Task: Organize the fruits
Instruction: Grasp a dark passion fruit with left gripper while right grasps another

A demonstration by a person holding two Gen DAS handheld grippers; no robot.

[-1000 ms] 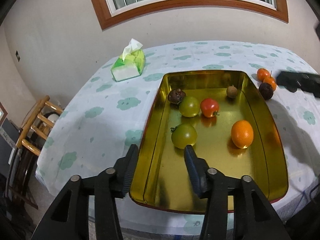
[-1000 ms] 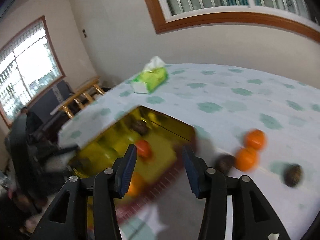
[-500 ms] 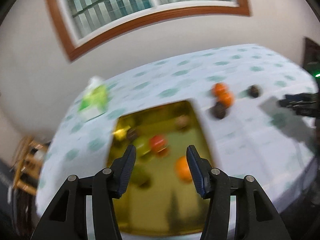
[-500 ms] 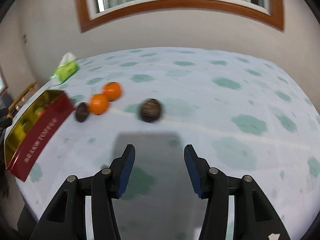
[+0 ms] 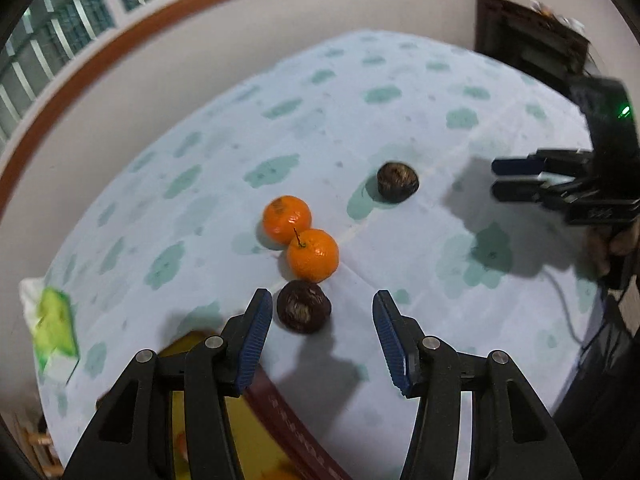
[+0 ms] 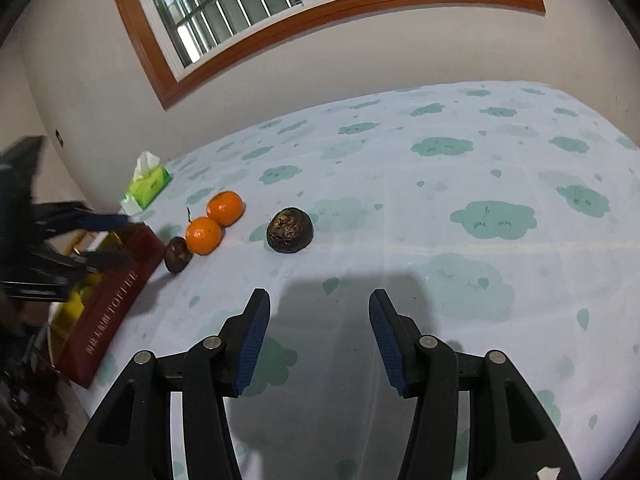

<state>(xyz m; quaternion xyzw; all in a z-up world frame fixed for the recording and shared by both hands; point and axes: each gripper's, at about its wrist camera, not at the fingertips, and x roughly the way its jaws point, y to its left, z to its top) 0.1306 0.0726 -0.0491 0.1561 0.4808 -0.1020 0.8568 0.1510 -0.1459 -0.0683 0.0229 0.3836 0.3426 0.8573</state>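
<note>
**Fruit on bench, both tools spread and empty**

Fruit is found in two places on the bench [image 6: 460, 208], which is covered by a pale cloth printed with green clouds; four pieces lie loose on the cloth, and others are dimly seen inside the tin tray [image 6: 116, 292], whose contents are too blurred to be named.

A dark round fruit [image 5: 304, 307] is seen lying between the spread fingers of the left tool [image 5: 322, 334] in the left wrist view, nearer the left finger; whether the pads touch it cannot be told, and no grip is shown. Just beyond it a stemmed orange [image 5: 313, 255] is set, touching a second orange [image 5: 287, 219]; a second dark fruit [image 5: 398, 182] lies apart from these, further along the bench.

The right tool [image 6: 318, 338] is held over bare cloth with nothing between its fingers; its jaws have just been opening and stand apart; the second dark fruit is seen ahead of it, well clear.

The tray is placed at the bench edge, just beside the nearest dark fruit; a green tissue pack [image 6: 147, 188] stands beyond the tray.
</note>
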